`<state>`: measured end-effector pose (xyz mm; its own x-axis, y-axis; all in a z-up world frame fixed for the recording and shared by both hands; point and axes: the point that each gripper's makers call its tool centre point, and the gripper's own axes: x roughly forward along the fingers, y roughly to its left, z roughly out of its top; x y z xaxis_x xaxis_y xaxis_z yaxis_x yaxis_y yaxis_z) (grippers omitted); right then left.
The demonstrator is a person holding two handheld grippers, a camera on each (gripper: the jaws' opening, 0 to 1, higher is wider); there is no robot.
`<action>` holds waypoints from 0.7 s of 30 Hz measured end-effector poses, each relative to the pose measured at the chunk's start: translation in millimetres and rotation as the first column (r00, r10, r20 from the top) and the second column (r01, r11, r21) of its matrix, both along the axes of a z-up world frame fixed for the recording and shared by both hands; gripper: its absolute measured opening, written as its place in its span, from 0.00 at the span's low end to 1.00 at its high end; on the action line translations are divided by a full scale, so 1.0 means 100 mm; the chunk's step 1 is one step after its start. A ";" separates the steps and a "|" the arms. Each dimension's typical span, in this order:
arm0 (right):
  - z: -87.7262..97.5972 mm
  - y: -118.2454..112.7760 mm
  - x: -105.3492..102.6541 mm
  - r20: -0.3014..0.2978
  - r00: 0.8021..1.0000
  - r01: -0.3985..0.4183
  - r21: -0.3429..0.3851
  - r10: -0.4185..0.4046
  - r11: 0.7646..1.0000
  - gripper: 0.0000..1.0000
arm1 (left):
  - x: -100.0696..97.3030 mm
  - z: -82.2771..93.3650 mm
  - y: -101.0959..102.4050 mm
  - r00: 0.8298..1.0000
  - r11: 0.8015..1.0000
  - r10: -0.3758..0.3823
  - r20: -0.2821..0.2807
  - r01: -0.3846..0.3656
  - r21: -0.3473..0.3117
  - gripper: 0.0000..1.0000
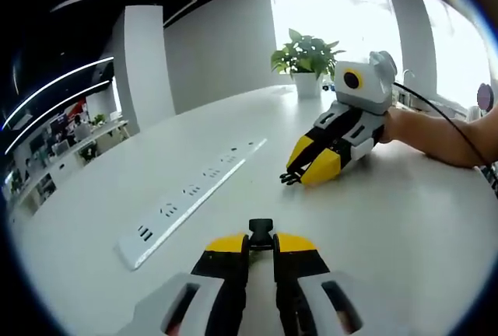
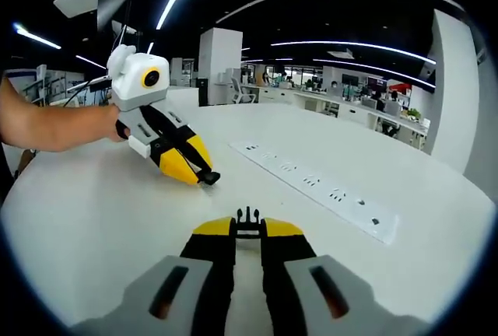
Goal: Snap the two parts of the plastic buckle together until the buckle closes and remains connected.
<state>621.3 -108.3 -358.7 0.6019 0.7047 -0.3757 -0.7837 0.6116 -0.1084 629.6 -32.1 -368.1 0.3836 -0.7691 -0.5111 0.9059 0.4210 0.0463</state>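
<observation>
Your left hand-held gripper is clamped on one black buckle part, which pokes out past its yellow tips above the white surface. Your right hand-held gripper is clamped on the other buckle part, prongs forward. The two halves are well apart and not joined. A white power strip lies on the surface between the two hand-held grippers, and a potted plant stands at the far edge.

A long white power strip lies flat on the big white round table. A leafy green plant in a white pot stands at the table's far edge, behind the strip.
</observation>
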 end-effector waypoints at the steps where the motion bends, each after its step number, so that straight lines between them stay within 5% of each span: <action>1: 0.00 -0.01 0.01 0.011 1.000 0.008 -0.008 -0.008 1.000 0.11 | -0.01 0.00 0.00 1.000 1.000 0.002 0.002 -0.002 -0.001 0.10; 14: 0.06 -0.03 0.06 0.022 0.999 0.048 -0.001 -0.048 0.999 0.11 | 0.01 0.11 0.07 0.997 0.998 0.061 0.038 -0.059 -0.035 0.10; 18: 0.06 -0.05 0.10 0.019 0.999 0.051 0.004 -0.051 0.999 0.11 | 0.00 0.02 0.10 0.996 0.997 0.076 0.047 -0.077 0.010 0.10; 21: 0.06 -0.04 0.11 0.010 0.999 0.047 0.011 -0.047 0.999 0.11 | -0.02 0.02 0.07 0.996 0.996 0.086 0.025 -0.086 -0.024 0.10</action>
<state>631.9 -112.1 -353.1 0.6384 0.6796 -0.3615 -0.7529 0.6489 -0.1097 627.3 -24.9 -366.0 0.4617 -0.7442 -0.4827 0.8648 0.4987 0.0583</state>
